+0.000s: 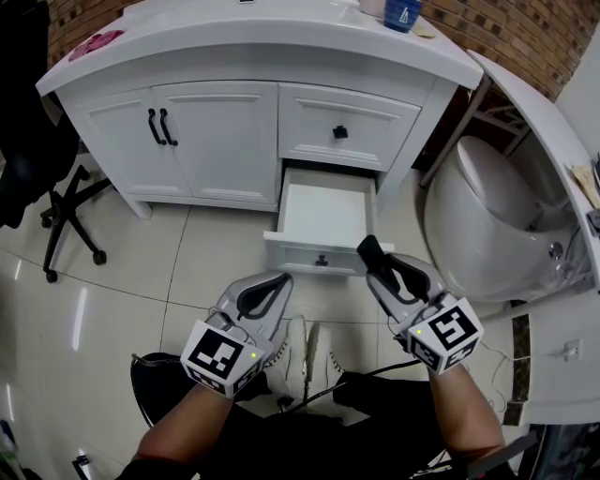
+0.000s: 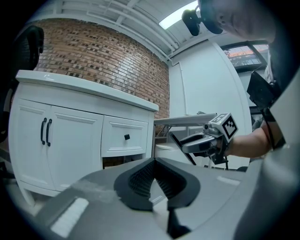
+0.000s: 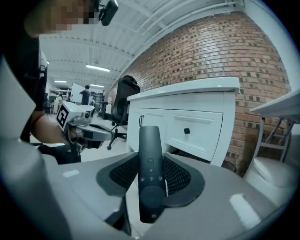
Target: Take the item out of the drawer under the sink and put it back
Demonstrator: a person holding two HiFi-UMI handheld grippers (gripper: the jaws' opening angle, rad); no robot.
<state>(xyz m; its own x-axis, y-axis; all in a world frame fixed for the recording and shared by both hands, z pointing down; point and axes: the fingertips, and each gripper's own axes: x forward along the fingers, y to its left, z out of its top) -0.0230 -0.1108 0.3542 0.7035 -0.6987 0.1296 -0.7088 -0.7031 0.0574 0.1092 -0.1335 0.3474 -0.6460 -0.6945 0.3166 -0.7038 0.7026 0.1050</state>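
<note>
The lower drawer (image 1: 323,255) of the white sink cabinet (image 1: 216,131) is pulled out, and what I see of its inside is bare. My right gripper (image 1: 377,269) hovers just in front of the drawer's right corner, shut on a slim black remote control (image 1: 371,251). In the right gripper view the remote (image 3: 151,164) stands upright between the ribbed pads (image 3: 176,176), buttons facing the camera. My left gripper (image 1: 279,281) is held lower left of the drawer front, jaws together with nothing in them; the left gripper view shows the pads (image 2: 140,180) meeting.
A white toilet (image 1: 487,225) stands right of the cabinet under a slanted white board (image 1: 548,112). A black office chair (image 1: 52,187) is at the left. A blue cup (image 1: 401,13) and a pink item (image 1: 94,42) sit on the counter. My white shoes (image 1: 300,349) are below.
</note>
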